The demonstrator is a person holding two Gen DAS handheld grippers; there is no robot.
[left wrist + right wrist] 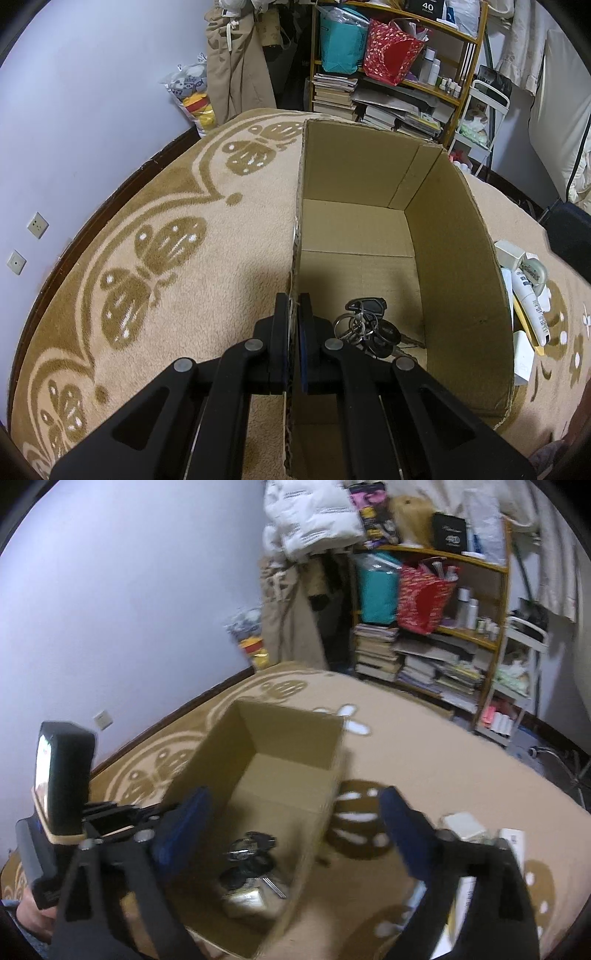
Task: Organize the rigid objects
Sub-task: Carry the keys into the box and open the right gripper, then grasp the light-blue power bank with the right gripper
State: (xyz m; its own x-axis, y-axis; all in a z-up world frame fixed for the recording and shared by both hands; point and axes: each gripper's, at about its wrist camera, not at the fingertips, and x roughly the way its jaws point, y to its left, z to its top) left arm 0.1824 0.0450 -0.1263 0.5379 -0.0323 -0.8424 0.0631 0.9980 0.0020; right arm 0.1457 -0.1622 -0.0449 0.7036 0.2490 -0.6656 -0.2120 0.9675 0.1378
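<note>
Furthest left lies the beige carpet with brown butterfly motifs (147,258), and on it my left gripper (294,325) has its jaws clamped on the near left wall of the open brown cardboard box (454,258), one finger outside and one inside, steadying it; the wall is thin corrugated board, stiff enough to hold by the rim yet easy to crease, so I judge a firm, not crushing, pinch is right

Inside the box, on its floor toward the near corner, lies the bunch of dark keys on metal rings (365,325); in the right wrist view a small pale boxy item (245,899) sits just beside them, too blurred to name; the keys look rigid but loose and jangling, likely to slip and swing, so I would take them by the ring cluster or the thick black fob, not a single blade

Right of the box, my right gripper (291,830) hovers over its right wall with jaws wide apart and nothing between them; further right on the carpet wait a white plastic tube with printed label (532,306) and a small white rectangular box (463,825); both seem light and smooth; I would grip the tube across its middle, and the box across its flat sides
</note>
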